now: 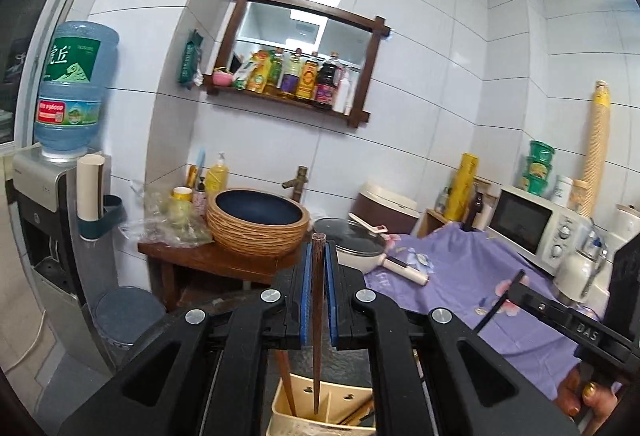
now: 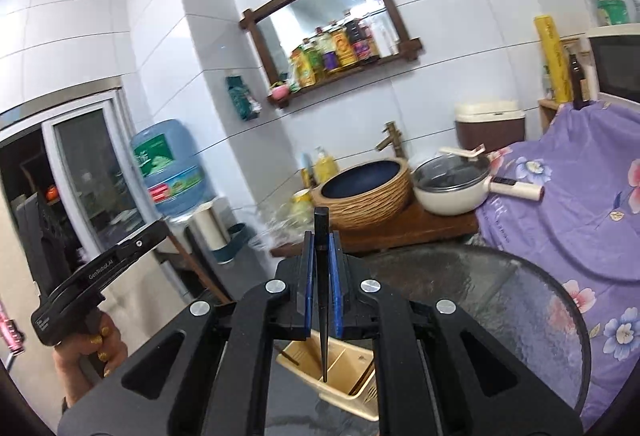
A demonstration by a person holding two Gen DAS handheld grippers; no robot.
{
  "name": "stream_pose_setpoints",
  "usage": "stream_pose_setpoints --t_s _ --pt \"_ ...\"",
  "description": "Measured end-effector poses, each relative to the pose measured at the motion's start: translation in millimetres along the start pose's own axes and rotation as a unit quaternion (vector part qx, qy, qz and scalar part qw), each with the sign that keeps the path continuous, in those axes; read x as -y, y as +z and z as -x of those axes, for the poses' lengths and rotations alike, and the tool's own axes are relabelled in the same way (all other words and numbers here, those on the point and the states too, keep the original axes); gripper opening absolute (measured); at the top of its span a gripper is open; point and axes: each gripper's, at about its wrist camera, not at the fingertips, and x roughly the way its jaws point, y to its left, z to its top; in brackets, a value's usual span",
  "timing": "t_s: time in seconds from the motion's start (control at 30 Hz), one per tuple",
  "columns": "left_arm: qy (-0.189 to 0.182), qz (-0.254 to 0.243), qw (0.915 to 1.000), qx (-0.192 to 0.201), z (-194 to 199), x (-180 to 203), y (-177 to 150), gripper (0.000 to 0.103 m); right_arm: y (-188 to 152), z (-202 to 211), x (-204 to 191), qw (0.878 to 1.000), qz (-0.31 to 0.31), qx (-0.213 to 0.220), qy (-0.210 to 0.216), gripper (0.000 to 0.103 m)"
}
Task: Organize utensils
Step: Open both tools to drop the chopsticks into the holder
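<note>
My left gripper point(image 1: 319, 250) is shut on a brown wooden chopstick point(image 1: 318, 320) that stands upright between its blue pads, its tip hanging over the cream utensil holder point(image 1: 342, 394) below. My right gripper point(image 2: 321, 244) is shut on a black chopstick point(image 2: 322, 300), also upright, with its tip over a compartment of the same cream utensil holder point(image 2: 344, 364). The holder stands on a round glass table point(image 2: 500, 300) and has more chopsticks in its compartments. Each gripper shows at the edge of the other's view, with a hand on its handle.
Behind the table stand a woven basin point(image 1: 258, 220) with a faucet, a white pot point(image 2: 452, 188) with a glass lid, and a purple floral cloth point(image 2: 568, 196). A microwave point(image 1: 532, 220) is at the right, a water dispenser point(image 1: 48, 212) at the left, and a bottle shelf point(image 1: 296, 76) on the wall.
</note>
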Motion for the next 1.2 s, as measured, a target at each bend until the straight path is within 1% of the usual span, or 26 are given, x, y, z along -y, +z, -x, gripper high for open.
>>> stream_pose_setpoints --t_s 0.1,0.2,0.33,0.5,0.63,0.83,0.9,0.93,0.97,1.0,1.03,1.07,1.1,1.17,1.2 --pt "0.008 0.01 0.9998 -0.012 -17 -6 -14 0.007 -15 -17 6 1.0 -0.003 -0.002 -0.02 0.008" --pt "0.018 0.017 0.9992 -0.03 -34 -13 -35 0.007 -33 -34 13 0.999 -0.008 -0.018 -0.031 0.008" --pt "0.02 0.025 0.9972 -0.068 -54 -21 -67 0.007 -59 -50 19 0.998 -0.009 -0.041 -0.038 0.008" --pt "0.023 0.03 0.9942 -0.101 -68 -31 -97 0.007 -85 -64 29 0.997 -0.013 -0.062 -0.048 0.008" --pt "0.025 0.028 0.9928 -0.113 -73 -34 -108 0.007 -96 -72 34 0.996 -0.016 -0.073 -0.052 0.008" --pt "0.028 0.011 0.9934 -0.111 -73 -30 -111 0.007 -103 -72 34 0.996 -0.011 -0.071 -0.056 0.008" --pt "0.029 0.012 0.9932 -0.112 -73 -29 -111 0.007 -104 -71 36 0.996 -0.017 -0.071 -0.059 0.008" --pt "0.027 0.014 0.9931 -0.114 -74 -29 -111 0.011 -104 -71 37 0.996 -0.018 -0.071 -0.058 0.008" --pt "0.024 0.014 0.993 -0.115 -73 -29 -111 0.021 -105 -71 37 0.995 -0.015 -0.073 -0.058 0.011" --pt "0.023 0.014 0.9931 -0.114 -72 -29 -112 0.029 -105 -70 36 0.995 -0.012 -0.074 -0.059 0.02" --pt "0.021 0.014 0.9935 -0.111 -70 -29 -112 0.043 -106 -69 35 0.996 -0.006 -0.072 -0.061 0.028" --pt "0.022 0.013 0.994 -0.107 -67 -28 -113 0.052 -107 -67 33 0.996 -0.003 -0.069 -0.061 0.048" --pt "0.022 0.011 0.9942 -0.104 -65 -27 -115 0.054 -109 -63 33 0.996 -0.001 -0.065 -0.06 0.056" --pt "0.02 -0.001 0.9946 -0.102 -59 -25 -120 0.063 -112 -55 30 0.997 0.007 -0.054 -0.062 0.056" --pt "0.02 -0.007 0.9945 -0.103 -57 -23 -123 0.065 -116 -51 28 0.996 0.015 -0.055 -0.063 0.056"
